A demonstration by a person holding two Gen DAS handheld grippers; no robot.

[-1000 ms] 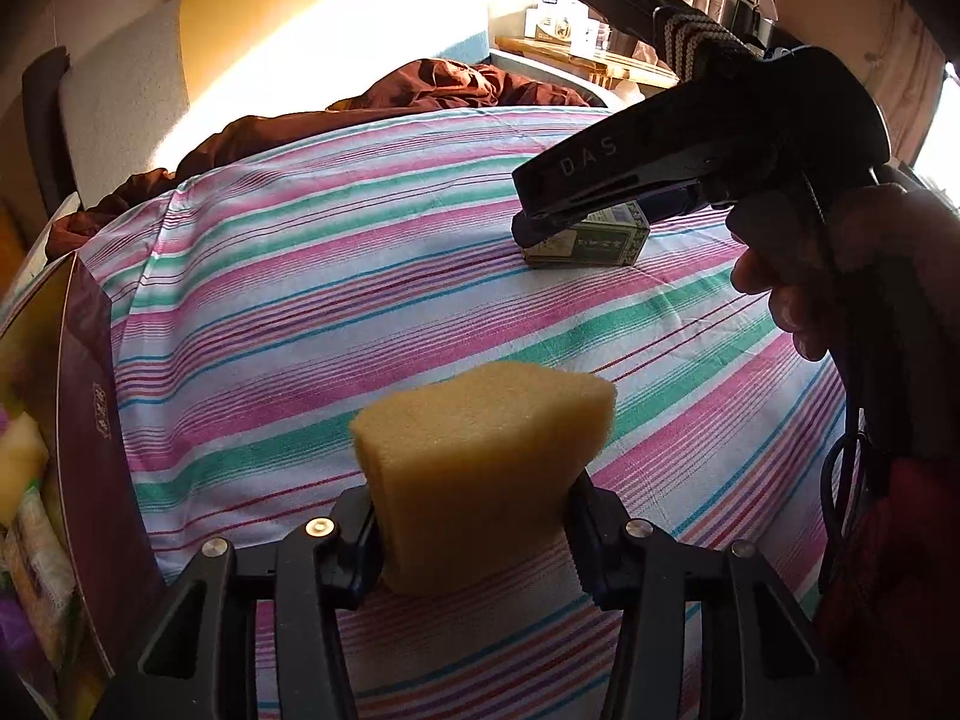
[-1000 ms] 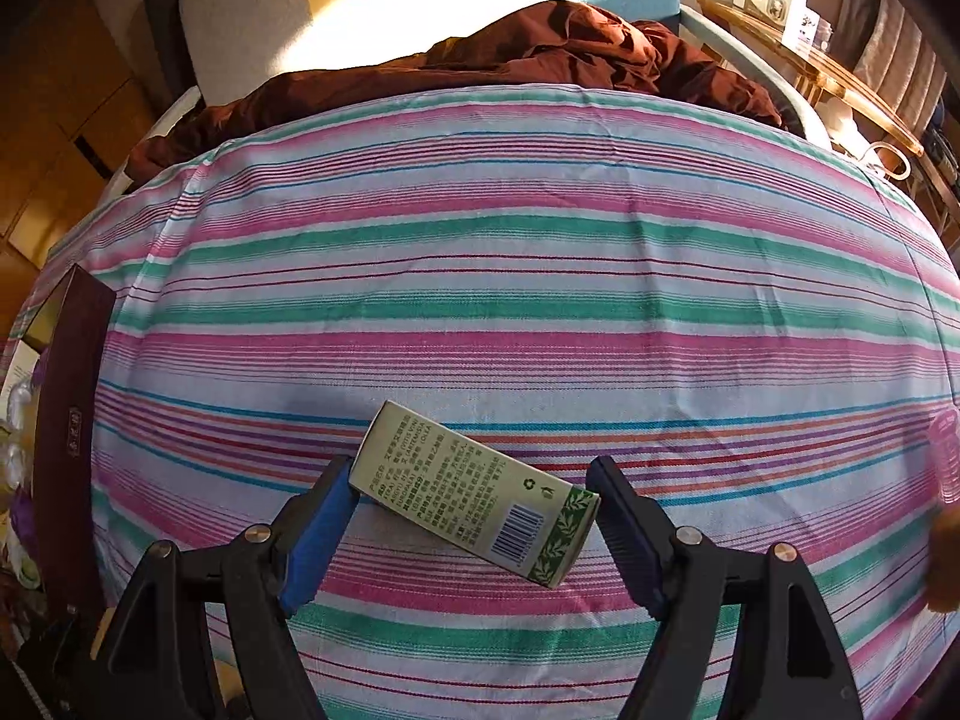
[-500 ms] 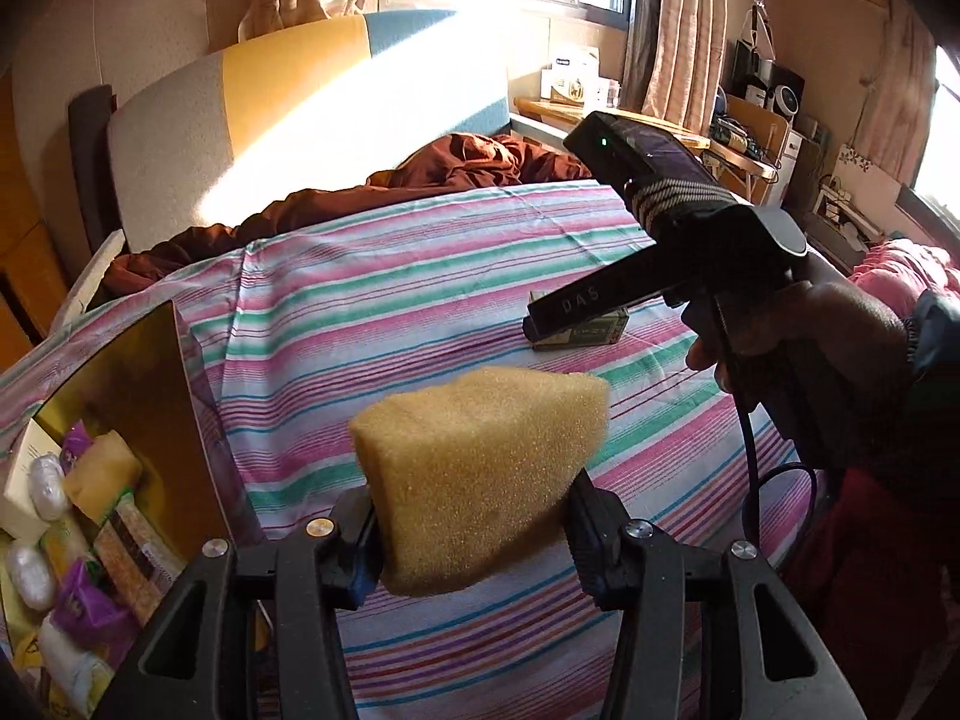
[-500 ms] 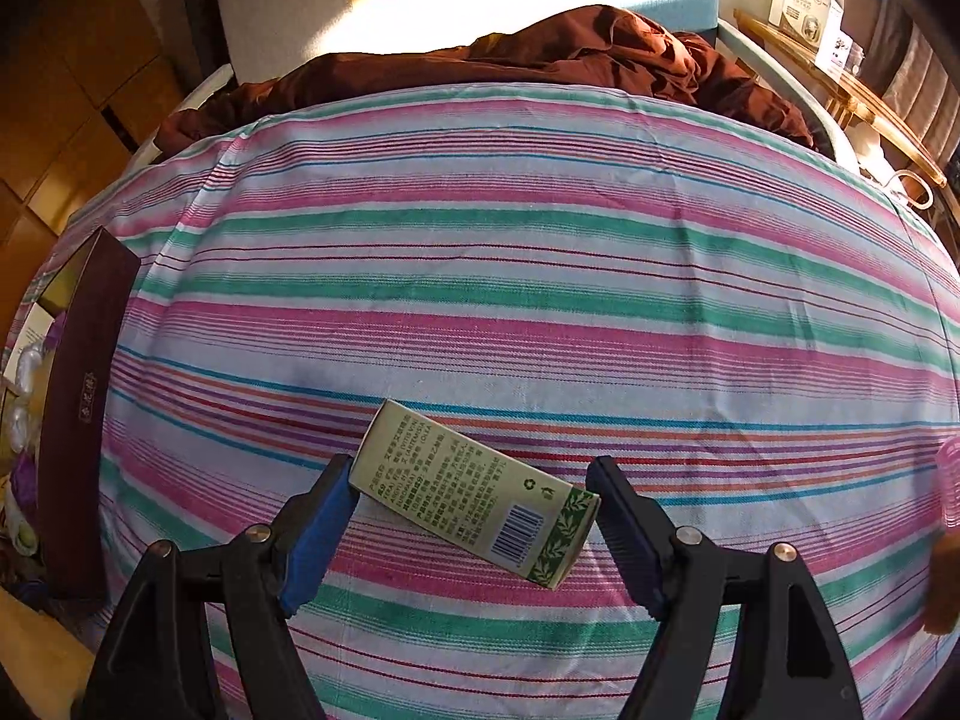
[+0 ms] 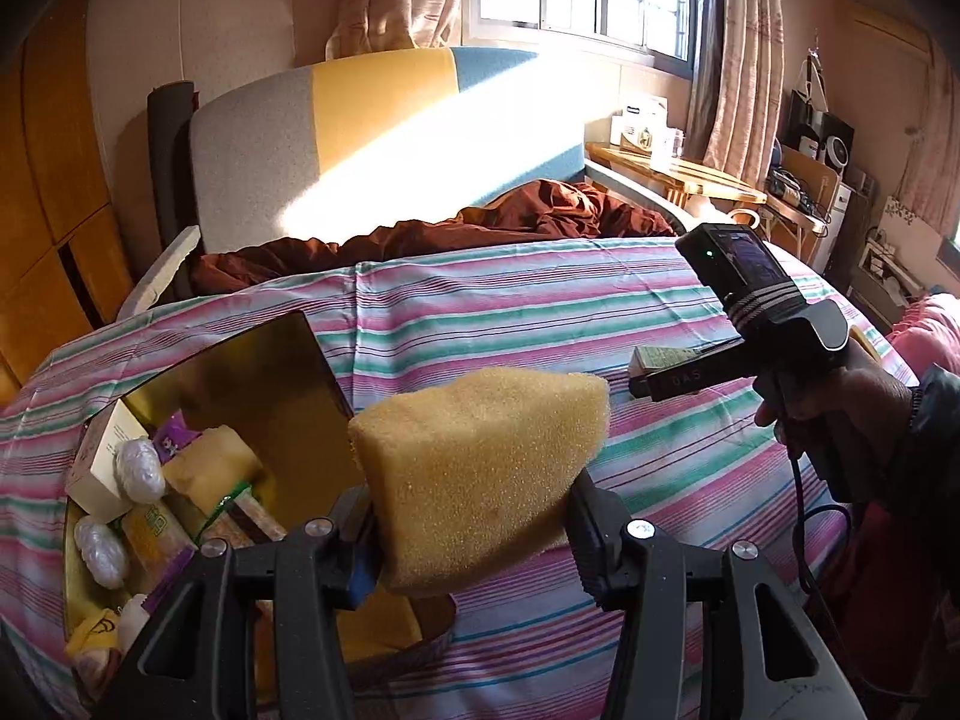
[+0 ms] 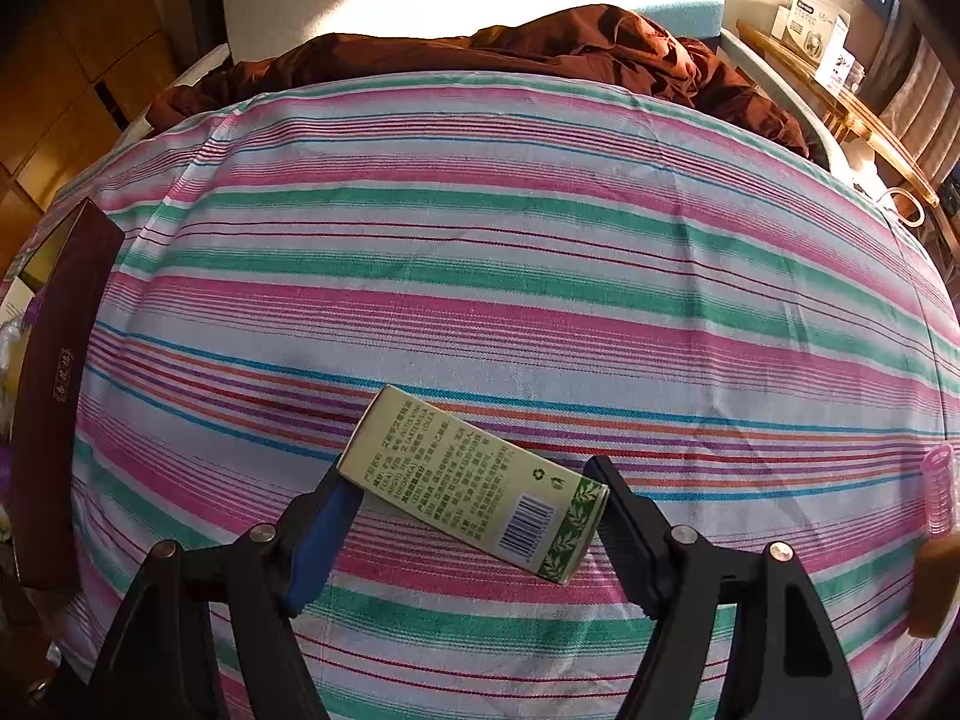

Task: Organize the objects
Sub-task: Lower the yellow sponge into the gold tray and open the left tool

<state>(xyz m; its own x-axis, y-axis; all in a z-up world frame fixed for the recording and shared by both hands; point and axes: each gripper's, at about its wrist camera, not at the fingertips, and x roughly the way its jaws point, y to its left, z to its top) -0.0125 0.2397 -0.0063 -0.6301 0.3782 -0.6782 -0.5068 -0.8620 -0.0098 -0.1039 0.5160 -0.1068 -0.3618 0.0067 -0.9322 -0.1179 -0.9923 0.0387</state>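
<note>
My left gripper (image 5: 471, 531) is shut on a yellow sponge (image 5: 480, 468) and holds it in the air, beside the right edge of an open gold-lined box (image 5: 258, 372) that holds several small items. My right gripper (image 6: 474, 516) has its jaws around a green carton (image 6: 480, 486) that lies at a slant across them; the carton touches both pads and looks lifted off the striped cloth. In the left wrist view the right gripper (image 5: 642, 381) hovers low over the cloth at the right with the carton (image 5: 660, 355) in its jaws.
The striped cloth (image 6: 510, 252) covers the surface. A dark brown blanket (image 6: 540, 54) is bunched at the far edge. The box's maroon wall (image 6: 57, 384) stands at the left. A pink hair roller (image 6: 939, 489) lies at the right edge. A wooden side table (image 5: 678, 171) stands beyond.
My left gripper has pulled back and swung left with the sponge, bringing the open box into view. The right gripper has kept the carton between its jaws and shifted slightly.
</note>
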